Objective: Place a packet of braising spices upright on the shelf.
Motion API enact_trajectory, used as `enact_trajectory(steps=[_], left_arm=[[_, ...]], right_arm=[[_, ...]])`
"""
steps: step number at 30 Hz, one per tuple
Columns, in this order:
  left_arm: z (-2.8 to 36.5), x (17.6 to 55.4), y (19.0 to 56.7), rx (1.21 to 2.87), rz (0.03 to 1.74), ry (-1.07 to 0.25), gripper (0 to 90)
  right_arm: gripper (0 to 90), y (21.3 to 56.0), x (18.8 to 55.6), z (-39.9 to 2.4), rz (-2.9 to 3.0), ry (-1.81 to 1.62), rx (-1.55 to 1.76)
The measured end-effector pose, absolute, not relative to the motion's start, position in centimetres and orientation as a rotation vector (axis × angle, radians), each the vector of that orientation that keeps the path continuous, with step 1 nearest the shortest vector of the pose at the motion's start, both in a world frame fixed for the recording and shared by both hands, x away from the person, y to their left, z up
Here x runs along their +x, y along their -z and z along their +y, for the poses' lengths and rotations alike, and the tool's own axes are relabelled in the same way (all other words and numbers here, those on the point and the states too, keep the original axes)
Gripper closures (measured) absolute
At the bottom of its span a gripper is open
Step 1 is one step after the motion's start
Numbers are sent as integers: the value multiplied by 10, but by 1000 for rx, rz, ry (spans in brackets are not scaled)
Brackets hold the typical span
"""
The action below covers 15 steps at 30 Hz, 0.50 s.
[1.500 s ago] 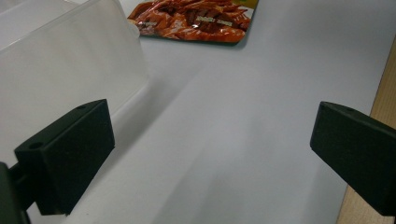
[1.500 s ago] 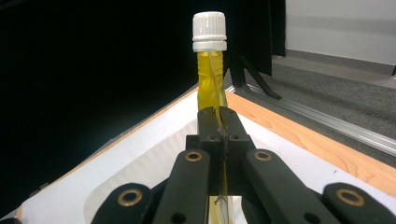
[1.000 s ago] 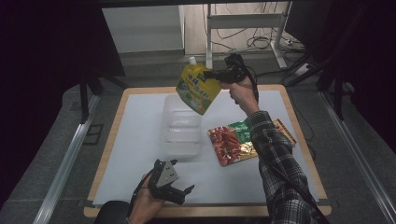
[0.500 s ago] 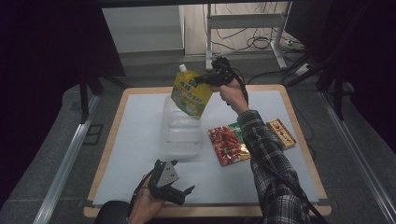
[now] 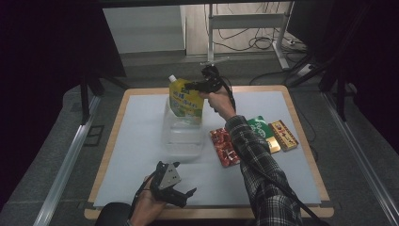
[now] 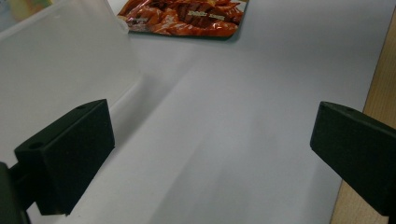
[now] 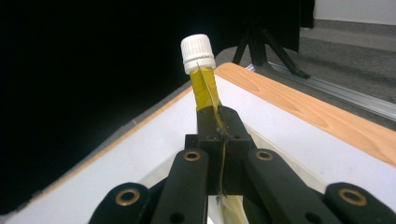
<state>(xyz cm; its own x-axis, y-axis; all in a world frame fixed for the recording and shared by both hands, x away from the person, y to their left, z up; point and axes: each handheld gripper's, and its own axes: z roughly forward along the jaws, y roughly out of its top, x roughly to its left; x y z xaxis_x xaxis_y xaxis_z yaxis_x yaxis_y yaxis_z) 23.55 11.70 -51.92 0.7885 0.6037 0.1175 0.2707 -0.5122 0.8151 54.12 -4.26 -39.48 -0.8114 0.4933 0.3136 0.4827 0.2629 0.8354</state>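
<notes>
A yellow spouted pouch (image 5: 186, 100) with a white cap (image 7: 198, 52) hangs upright over the far end of a clear plastic container (image 5: 182, 135) on the white mat. My right gripper (image 5: 190, 87) is shut on the pouch's top edge beside the spout, and in the right gripper view (image 7: 219, 122) the thin yellow seam is pinched between the jaws. My left gripper (image 5: 187, 196) rests low near the table's front edge, open and holding nothing. In the left gripper view (image 6: 210, 149) the container's frosted wall (image 6: 60, 60) stands just left of the jaws.
A red snack packet (image 5: 226, 147) (image 6: 187, 16) lies right of the container, then a green packet (image 5: 258, 126) and a yellow and red box (image 5: 283, 135). The wooden table rim (image 6: 378, 88) runs close to the left gripper. Cables and a stand leg lie beyond the far edge.
My right gripper has carried the pouch leftward and down, from beside the container's far right corner to above its far end. The left gripper has stayed put.
</notes>
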Motion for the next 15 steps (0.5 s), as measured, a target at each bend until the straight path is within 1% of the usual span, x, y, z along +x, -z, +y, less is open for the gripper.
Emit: enact_trajectory(steps=[2,4,5,6,9,10,11,12,13,14,15], left_arm=[[116,235,520,2128,643,-497,0],[116,235,519,2127,638,-505,0],[116,235,519,2125,638,-505,0],[116,235,519,2126,640,-505,0],[116,235,520,2130,640,-497,0],[116,235,520,2133,639,-495,0],[115,235,521,2141,632,-495,0],[115,235,521,2141,632,-495,0],[114,235,521,2147,626,-495,0],[114,235,521,2149,624,-496,0],[113,235,521,2154,618,-500,0]], right_arm=[[877,397,539,-38,2476,-1647,960],[837,396,536,-38,2464,-1620,938],[802,395,535,-38,2463,-1603,925],[740,395,534,-38,2458,-1579,915],[636,394,533,-43,2430,-1562,903],[636,394,533,-43,2430,-1562,903],[533,396,532,-45,2418,-1547,901],[533,396,532,-45,2418,-1547,901],[463,397,531,-46,2420,-1532,893],[463,397,531,-46,2420,-1532,893],[435,398,530,-47,2420,-1530,888]])
